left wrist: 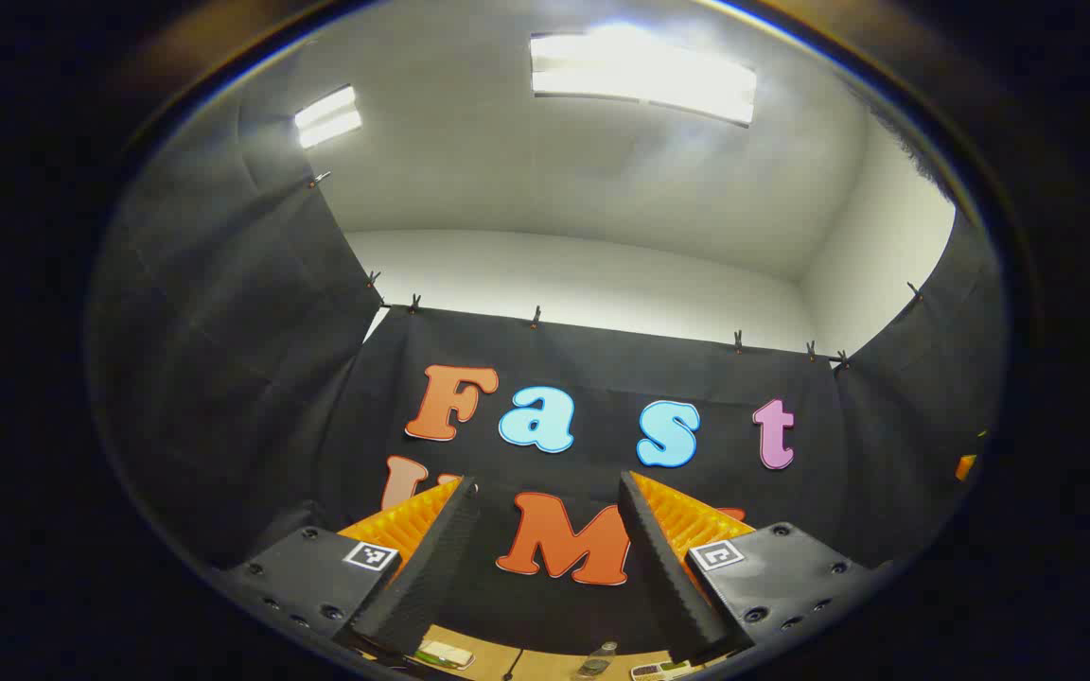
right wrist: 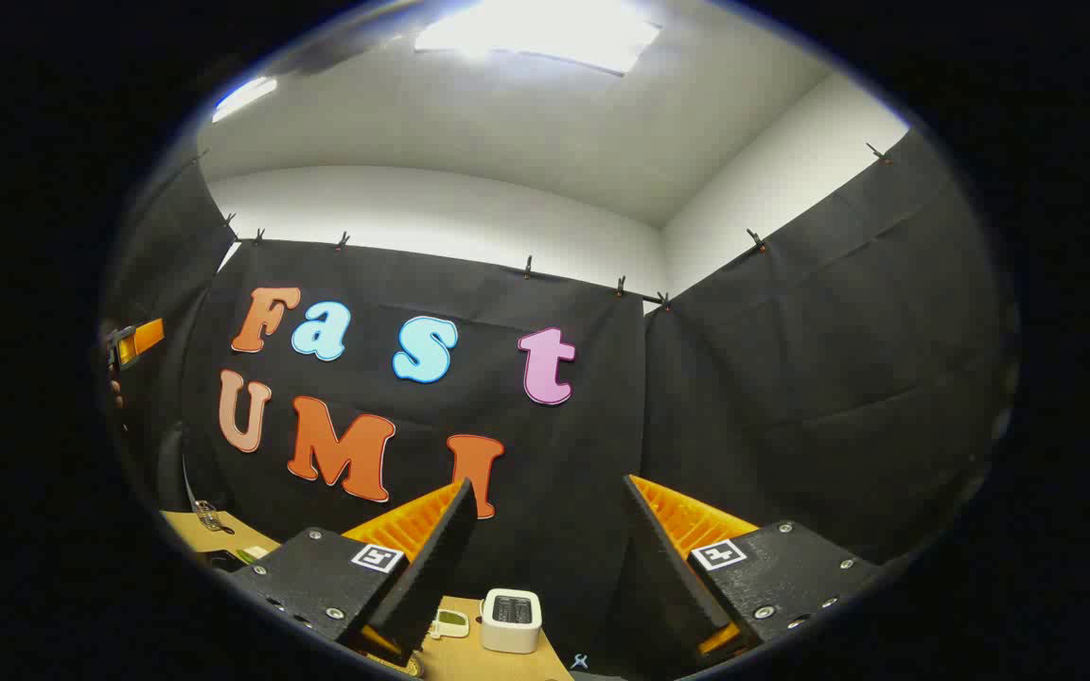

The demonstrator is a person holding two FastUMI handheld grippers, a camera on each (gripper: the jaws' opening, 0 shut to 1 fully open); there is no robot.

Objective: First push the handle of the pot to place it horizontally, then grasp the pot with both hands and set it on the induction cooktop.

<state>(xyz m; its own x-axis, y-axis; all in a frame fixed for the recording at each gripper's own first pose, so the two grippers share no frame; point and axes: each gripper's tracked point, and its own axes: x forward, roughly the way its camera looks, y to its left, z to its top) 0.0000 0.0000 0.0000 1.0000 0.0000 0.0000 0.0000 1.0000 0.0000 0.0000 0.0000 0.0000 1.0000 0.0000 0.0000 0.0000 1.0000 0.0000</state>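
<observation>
The left gripper [left wrist: 547,492] was held high and tilted up toward the booth wall, its jaws spread apart with nothing between them, probably a waiting pose before the handle is pushed; a strip of table [left wrist: 545,665] showed at 6 o'clock. The right gripper [right wrist: 550,497] was equally spread and empty, with a small white box [right wrist: 511,620] at 6 o'clock. Where the pot stood I could not tell, and the space ahead looked free.
</observation>
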